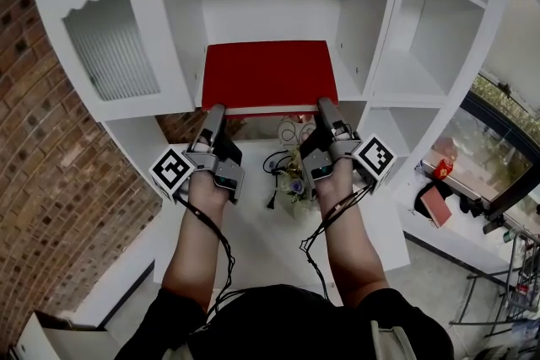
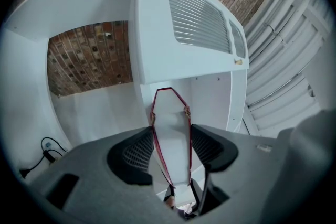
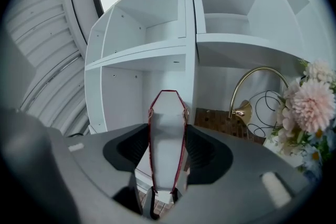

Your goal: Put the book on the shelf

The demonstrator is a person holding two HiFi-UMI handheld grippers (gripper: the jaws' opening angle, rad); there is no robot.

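Note:
A red-covered book (image 1: 268,73) lies flat in front of the middle compartment of the white shelf unit (image 1: 354,4), its far part over the compartment's floor. My left gripper (image 1: 215,115) is shut on the book's near left corner and my right gripper (image 1: 327,110) is shut on its near right corner. In the left gripper view the book's white page edge (image 2: 171,128) with red cover lines runs between the dark pads (image 2: 137,153). The right gripper view has the same page edge (image 3: 167,136) squeezed between its pads (image 3: 200,150).
A cabinet door with ribbed glass (image 1: 110,46) stands at the left of the shelf unit, open cubbies (image 1: 434,29) at the right. Below the book sit a brass lamp (image 3: 247,102), black cables (image 1: 278,160) and pink flowers (image 3: 312,105). A brick wall (image 1: 42,173) is at the left.

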